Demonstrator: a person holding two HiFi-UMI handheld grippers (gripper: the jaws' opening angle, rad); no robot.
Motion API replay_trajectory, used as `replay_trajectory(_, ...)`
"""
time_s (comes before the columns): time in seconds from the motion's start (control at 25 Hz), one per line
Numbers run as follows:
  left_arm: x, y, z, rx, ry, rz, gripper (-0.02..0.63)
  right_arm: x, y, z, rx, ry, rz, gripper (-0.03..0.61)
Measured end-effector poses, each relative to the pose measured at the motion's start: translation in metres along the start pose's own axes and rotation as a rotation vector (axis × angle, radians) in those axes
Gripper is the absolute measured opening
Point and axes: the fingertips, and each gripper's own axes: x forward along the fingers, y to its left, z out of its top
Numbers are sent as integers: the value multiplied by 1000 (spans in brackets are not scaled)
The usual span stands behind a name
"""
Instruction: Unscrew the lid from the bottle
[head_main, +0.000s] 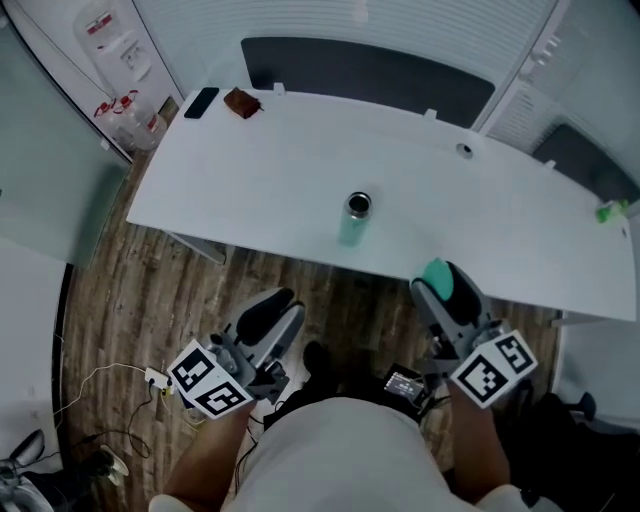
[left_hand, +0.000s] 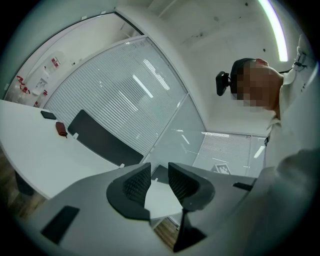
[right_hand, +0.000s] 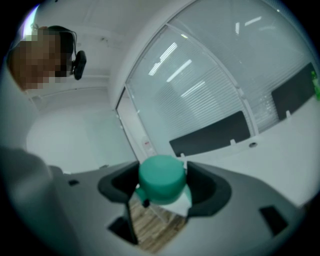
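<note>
Head view: the bottle (head_main: 356, 218) stands on the table (head_main: 260, 170), well apart from both grippers. Its mouth looks open, though it is small here.

Left gripper view: your left gripper (left_hand: 159, 182) has its jaws slightly spread, with nothing between them.

Right gripper view: your right gripper (right_hand: 162, 187) pinches the teal lid (right_hand: 161, 175) — so the unscrewing seems done. Next, I'd judge, set the lid down on the table and let go gently.

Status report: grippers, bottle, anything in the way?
Left gripper open, empty. Right gripper shut on green lid. Bottle uncapped, upright on table. Nothing near it.
</note>
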Motion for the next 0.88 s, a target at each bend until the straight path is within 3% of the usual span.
replay_trajectory(0.6,-11,-100,-72,-10,-50,114,118,-101,-16,-10,-6,45,98,305)
replay_trajectory(0.88,-32,-117,-73,6,-61,128,118,-117,-1,-18,0,50,123,305)
